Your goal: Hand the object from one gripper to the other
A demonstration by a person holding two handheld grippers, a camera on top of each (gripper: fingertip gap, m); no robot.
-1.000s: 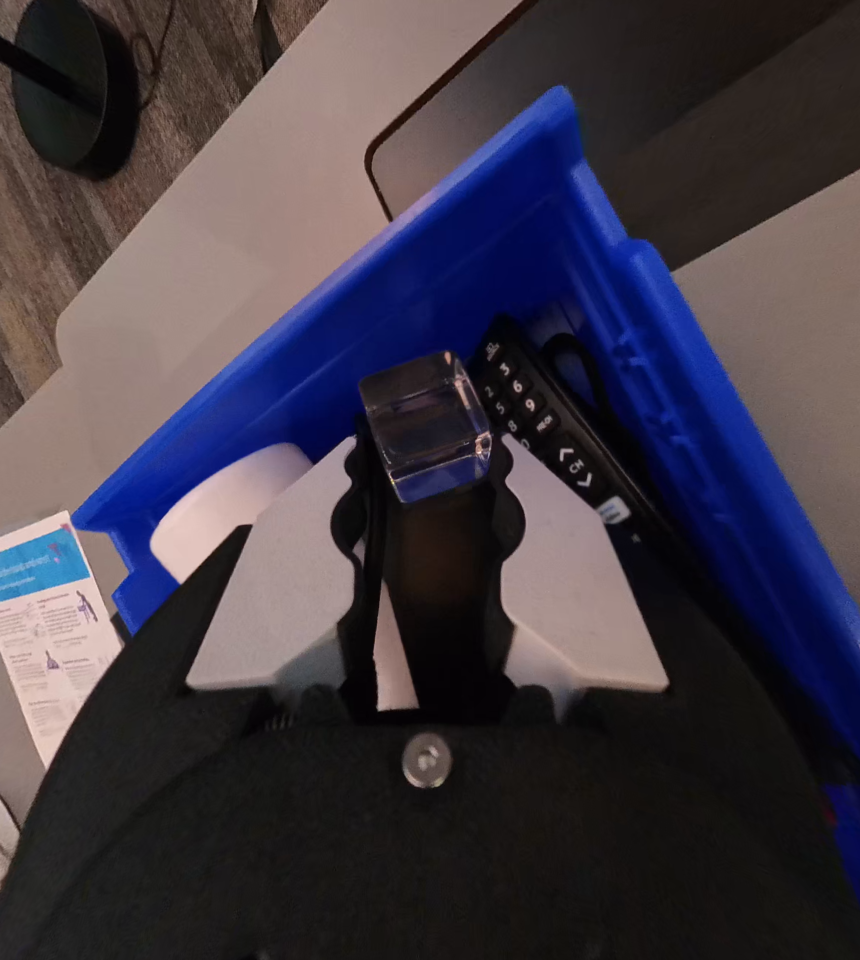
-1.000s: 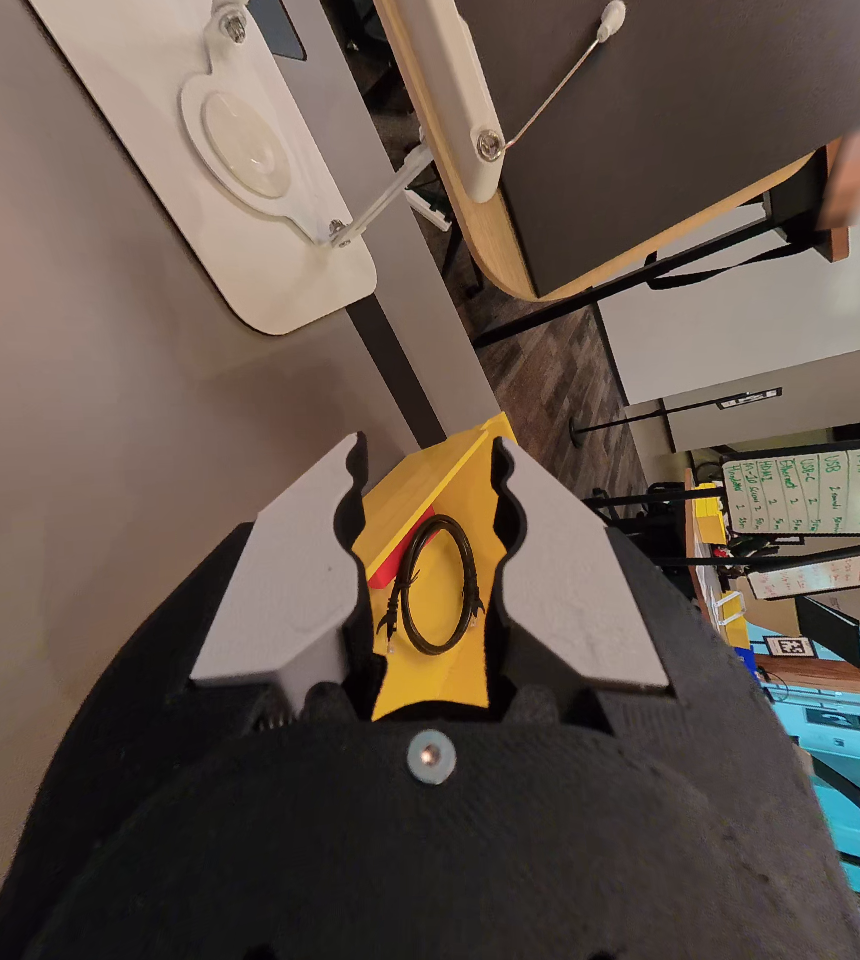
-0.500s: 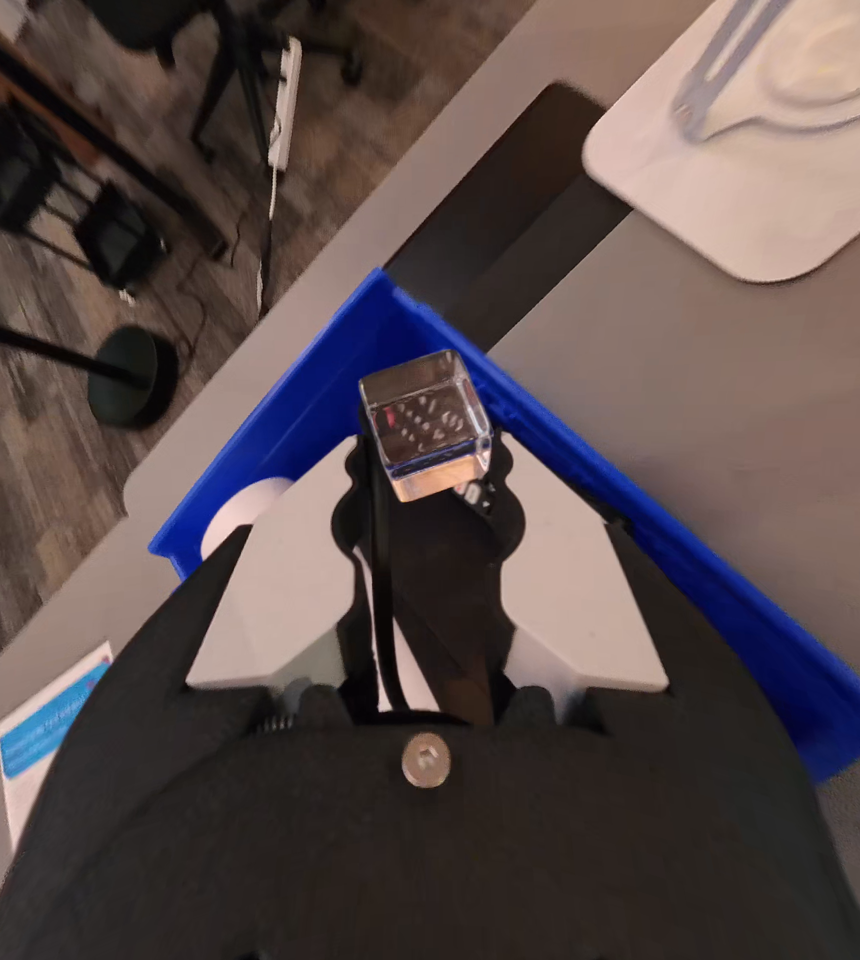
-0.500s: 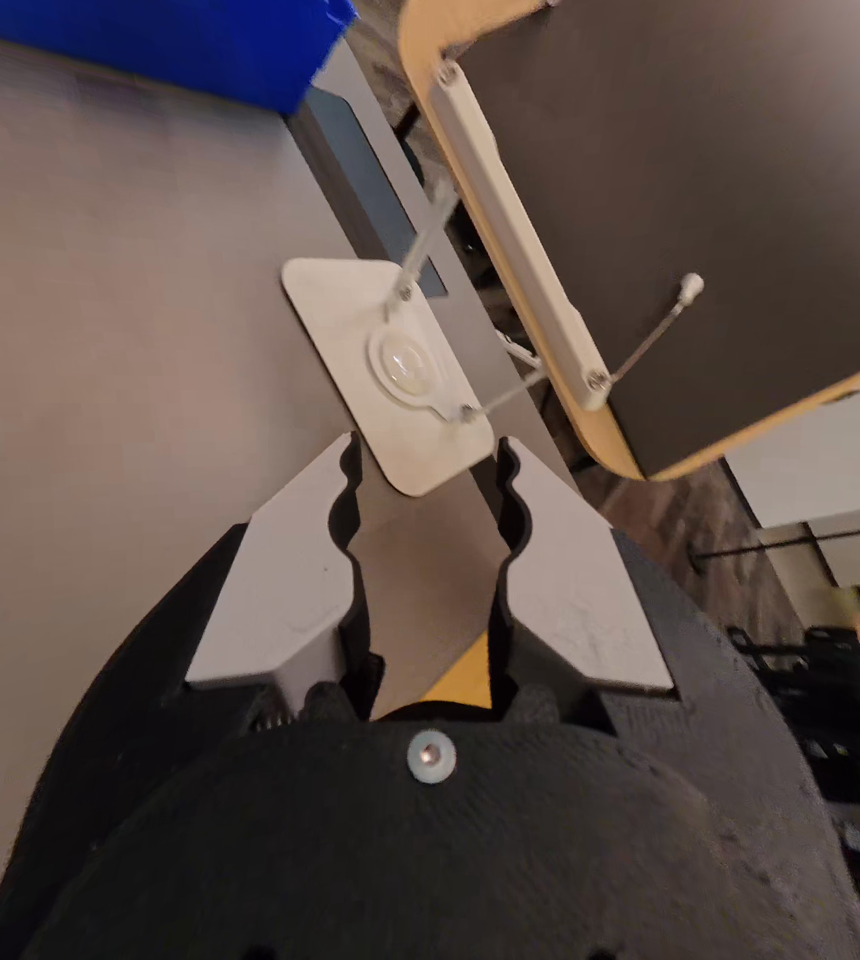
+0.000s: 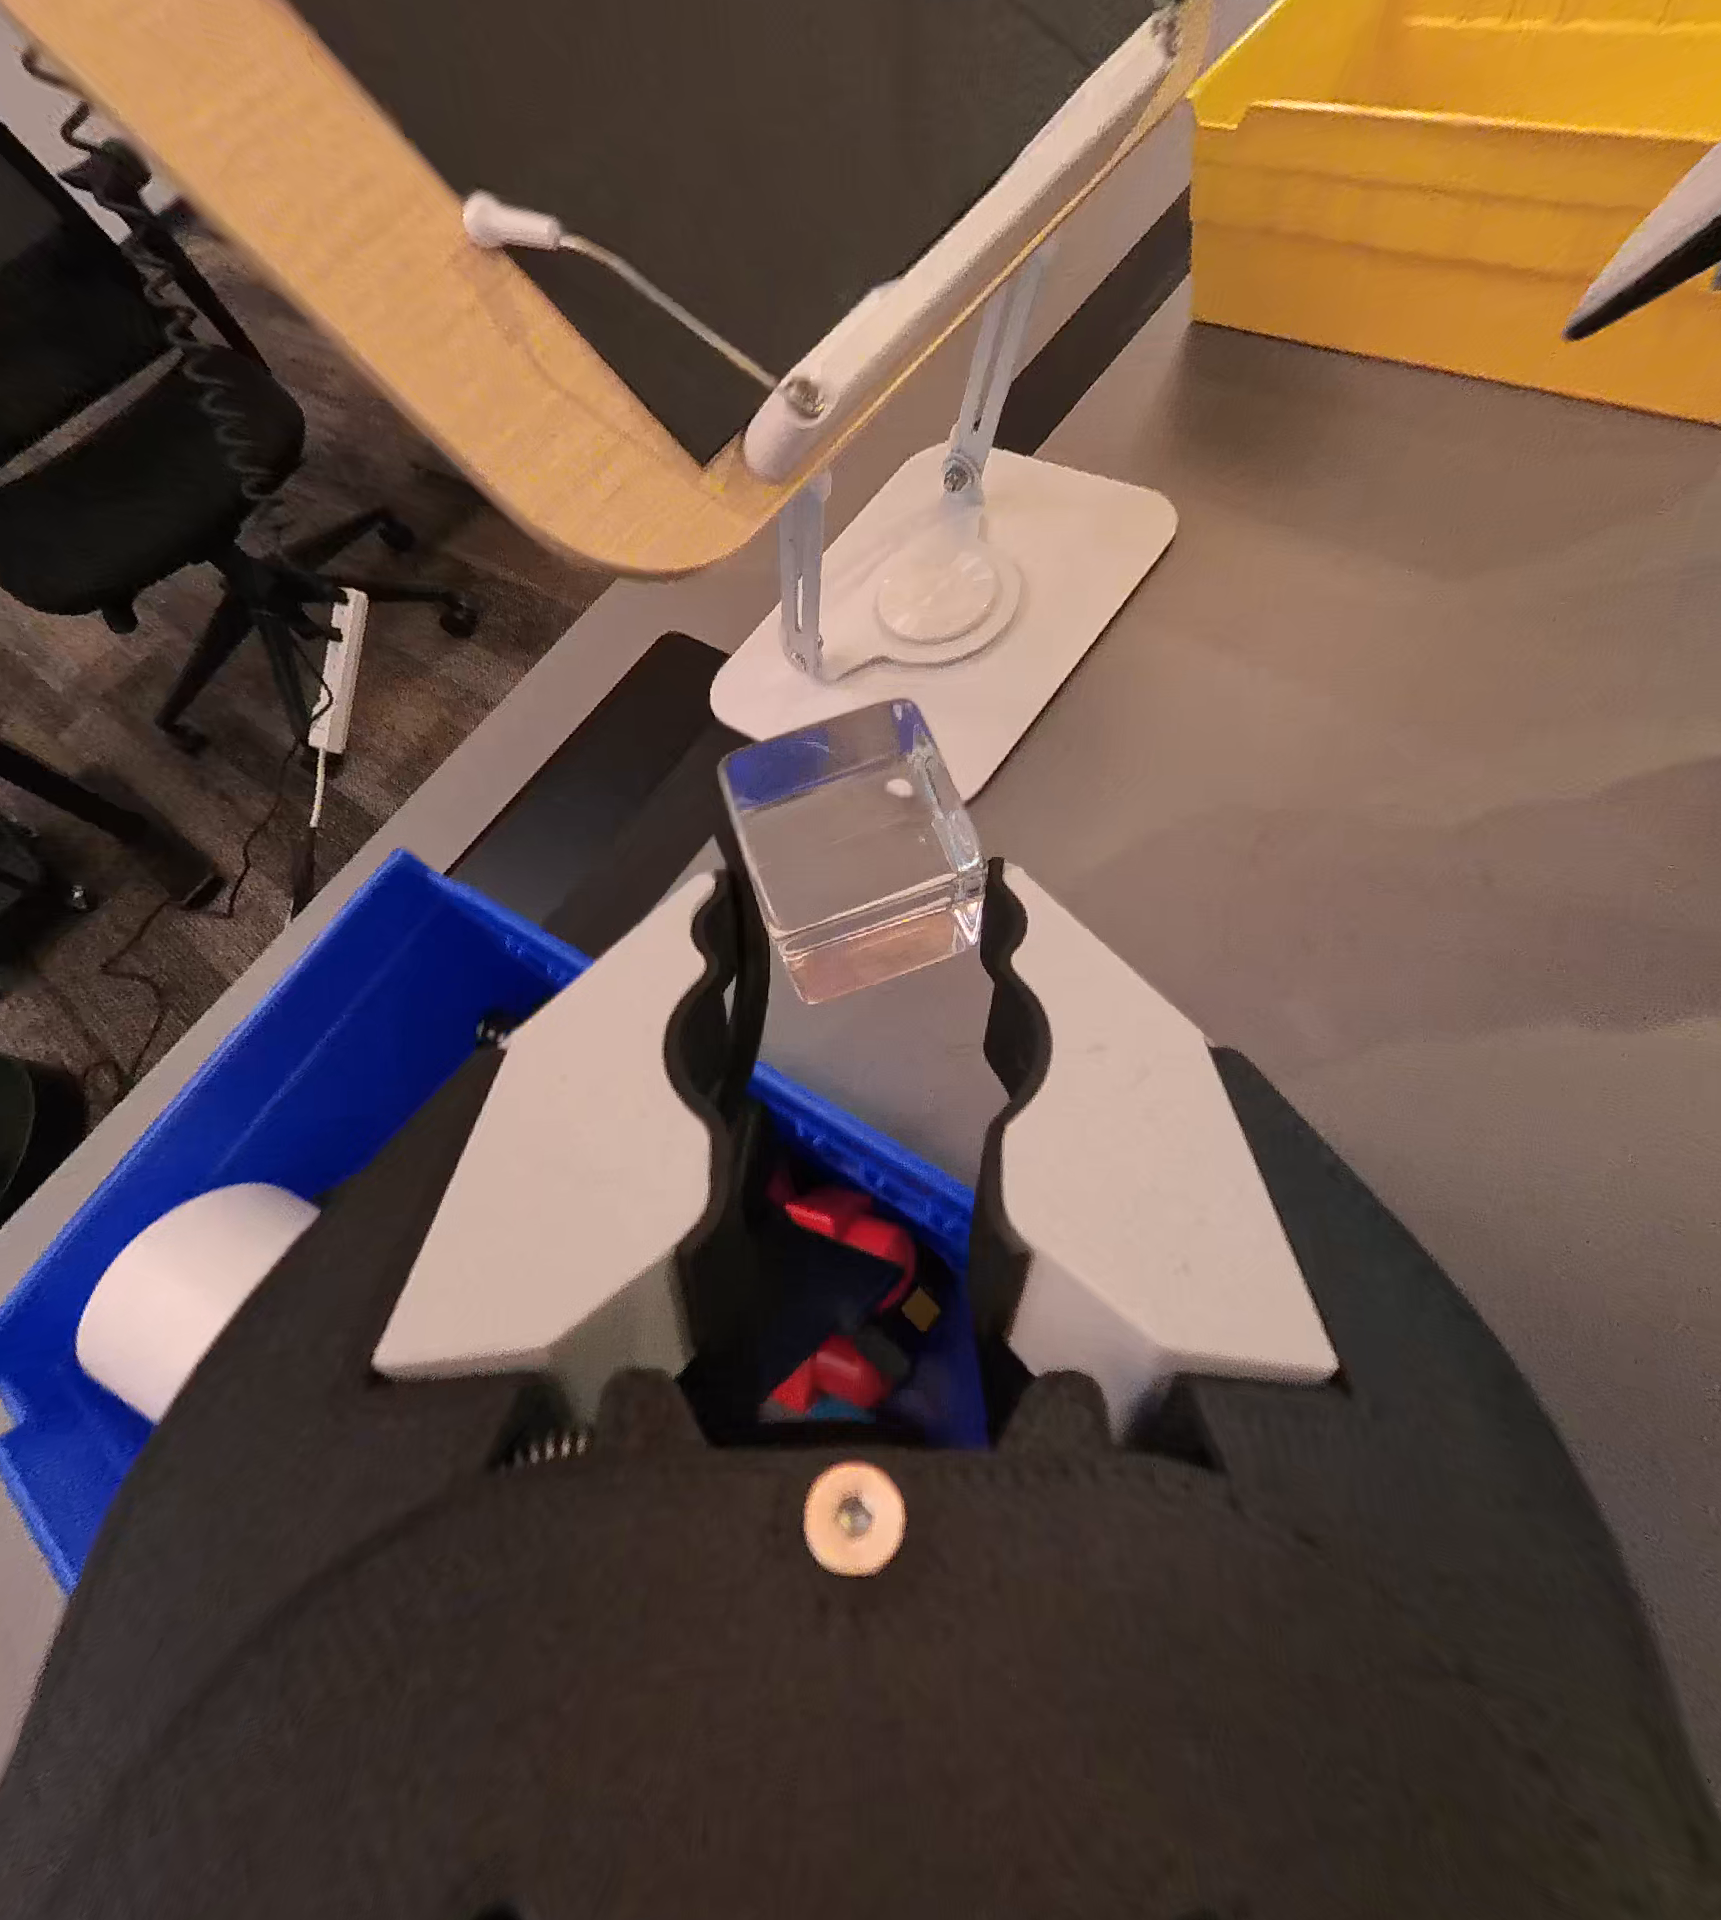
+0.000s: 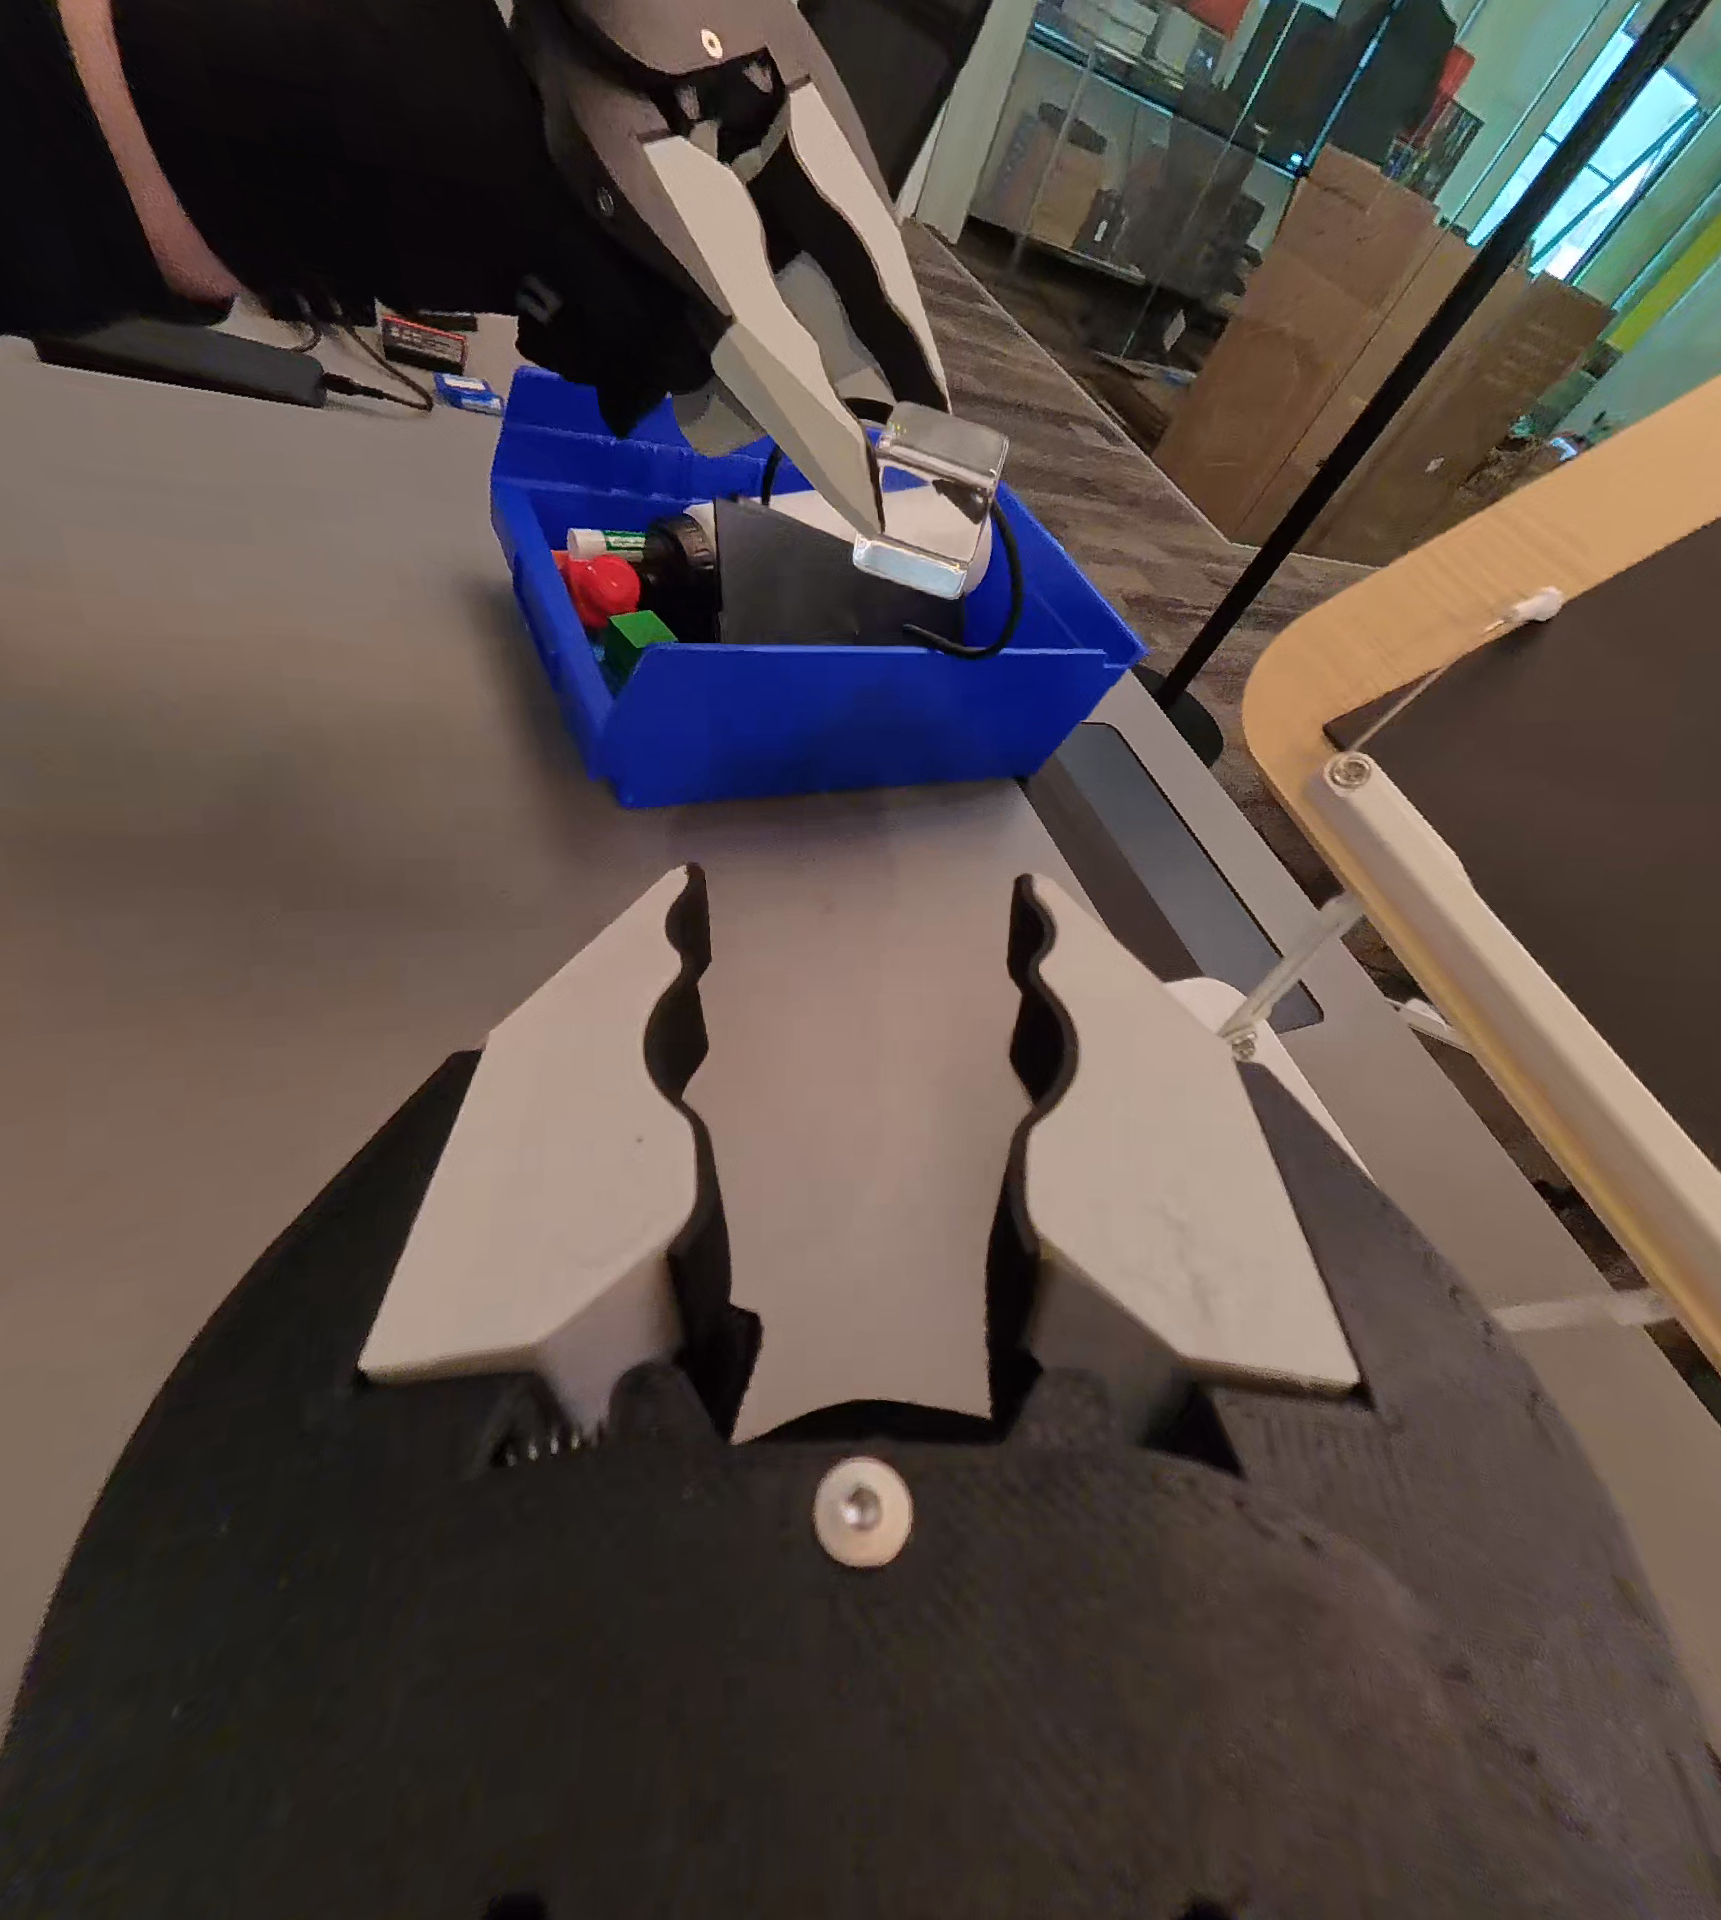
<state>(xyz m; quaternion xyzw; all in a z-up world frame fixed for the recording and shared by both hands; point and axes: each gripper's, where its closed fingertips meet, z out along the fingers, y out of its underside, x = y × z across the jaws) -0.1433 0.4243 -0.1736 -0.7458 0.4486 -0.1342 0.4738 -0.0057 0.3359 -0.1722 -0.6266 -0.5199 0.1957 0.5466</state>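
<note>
The left tongs (image 5: 856, 883) reach forward and slightly down above the blue bin (image 5: 316, 1049), pinching a clear cube (image 5: 851, 847) at their very tips; seen from the right wrist view, they slope downward with the cube (image 6: 929, 499) held in the air over the bin (image 6: 835, 717). The cube is glassy, sharp-edged and mirror-bright on its faces. The right tongs (image 6: 856, 914) lie low and level over the grey desk (image 6: 212, 727), pointed toward the bin, their jaws spread apart with nothing between them and well apart from the cube. Both tongs have pale grey fingers with wavy black inner pads on a rough black body. The bin is glossy plastic holding small coloured blocks (image 6: 617, 608) and a black cable (image 6: 1007, 582)
</note>
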